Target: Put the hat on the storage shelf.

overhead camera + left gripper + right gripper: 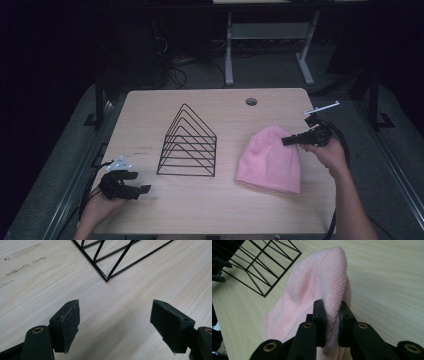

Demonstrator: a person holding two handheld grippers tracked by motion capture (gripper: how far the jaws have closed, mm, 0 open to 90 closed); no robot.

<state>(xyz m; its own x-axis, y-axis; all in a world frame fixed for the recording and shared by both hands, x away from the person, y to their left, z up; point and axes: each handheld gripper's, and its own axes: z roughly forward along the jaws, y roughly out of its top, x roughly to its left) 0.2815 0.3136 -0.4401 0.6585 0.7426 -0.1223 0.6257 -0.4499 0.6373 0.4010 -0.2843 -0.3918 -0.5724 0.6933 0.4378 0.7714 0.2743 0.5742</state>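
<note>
The table (150,220) in front of me is a pale wood-grain slab with rounded corners and a small round hole (251,101) near its far edge. A few faint scuff marks (25,251) smudge the grain toward the left edge.

At the middle stands a black wire rack (188,142), a row of thin triangular frames joined on a flat rectangular base, open and see-through.

Between the rack and the right edge lies the pink hat (270,160), a soft ribbed knit with a rounded crown toward the far edge and a straight brim toward the near edge. Most of it rests flat on the table; its far right side is pinched up into a fold.

My right gripper (332,315) is clenched on that fold, the knit bunched between its two black pads, and my hand holds it above the table by the right edge.

My left gripper (115,322) sits near the near left corner, jaws spread wide with bare wood between the matte, blocky pads, just short of the rack's corner.
</note>
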